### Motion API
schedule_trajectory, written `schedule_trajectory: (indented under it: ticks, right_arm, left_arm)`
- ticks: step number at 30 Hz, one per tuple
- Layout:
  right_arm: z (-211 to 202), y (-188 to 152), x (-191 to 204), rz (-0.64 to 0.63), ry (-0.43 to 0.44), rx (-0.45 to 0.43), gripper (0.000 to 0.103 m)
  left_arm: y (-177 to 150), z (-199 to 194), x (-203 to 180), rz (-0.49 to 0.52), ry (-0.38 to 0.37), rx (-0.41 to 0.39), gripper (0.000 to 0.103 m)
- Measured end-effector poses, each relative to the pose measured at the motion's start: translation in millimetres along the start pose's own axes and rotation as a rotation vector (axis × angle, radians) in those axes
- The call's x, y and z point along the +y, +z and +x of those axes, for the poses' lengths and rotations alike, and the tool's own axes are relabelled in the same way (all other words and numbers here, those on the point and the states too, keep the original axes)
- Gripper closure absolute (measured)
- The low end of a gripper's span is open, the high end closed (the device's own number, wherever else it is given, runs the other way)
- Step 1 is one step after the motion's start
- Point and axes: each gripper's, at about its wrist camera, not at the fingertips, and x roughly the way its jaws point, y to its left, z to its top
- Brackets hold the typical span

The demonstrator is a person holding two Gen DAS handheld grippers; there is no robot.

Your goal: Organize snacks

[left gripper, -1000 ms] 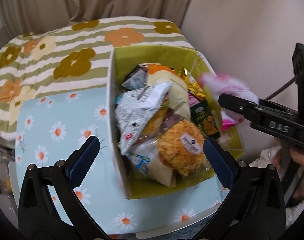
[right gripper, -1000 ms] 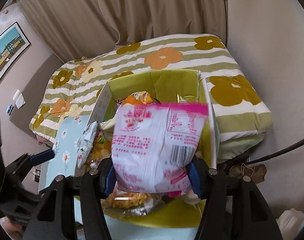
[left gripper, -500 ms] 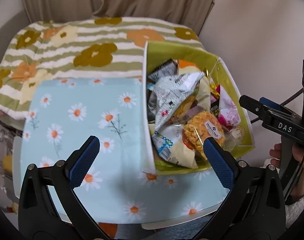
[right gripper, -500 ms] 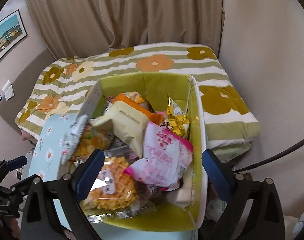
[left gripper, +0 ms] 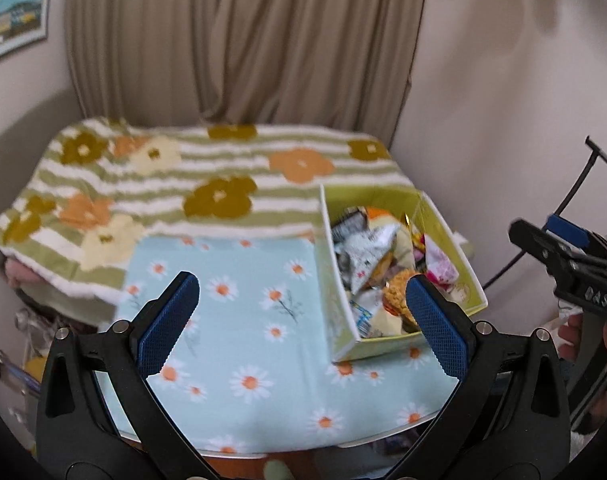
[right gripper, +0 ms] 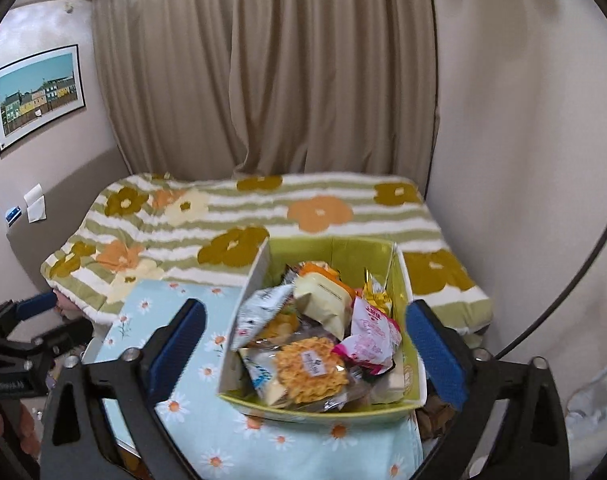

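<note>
Only the right view shows the pink packet's (right gripper: 369,340) top.

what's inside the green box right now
The green box holds piled snack packets: a pink packet, a round waffle snack and a grey bag on top. Lower layers are covered.

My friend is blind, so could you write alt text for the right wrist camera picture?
A green box full of snack packets sits on a daisy-print cloth, a pink packet lying on top. The right gripper hovers open and empty before it.
</note>
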Motion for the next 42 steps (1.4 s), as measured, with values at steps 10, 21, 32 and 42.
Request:
schedule_trajectory:
  ticks: [10, 21, 32, 42]
  right_arm:
    - [-51.0, -38.9, 58.2, -0.011, -0.043, -0.081, 0.001]
    - [-65.2, -53.6, 73.7, 0.003, -0.082, -0.100, 0.001]
    - [-66.0, -56.3, 74.1, 0.014, -0.093, -0.105, 0.001]
    - [-65.5, -56.1, 72.3, 0.013, -0.091, -0.105, 0.001]
  left_arm:
    - [-31.1, -73.8, 40.5, 0.037, 0.058, -0.157, 0.001]
    - [-50.7, -92.5, 49.7, 0.055, 0.038, -0.196, 0.001]
    - [-50.4, -89.0, 45.5, 0.061, 0.026, -0.206, 0.001]
    - [-50.2, -88.3, 43.6, 0.063, 0.030, -0.206, 0.001]
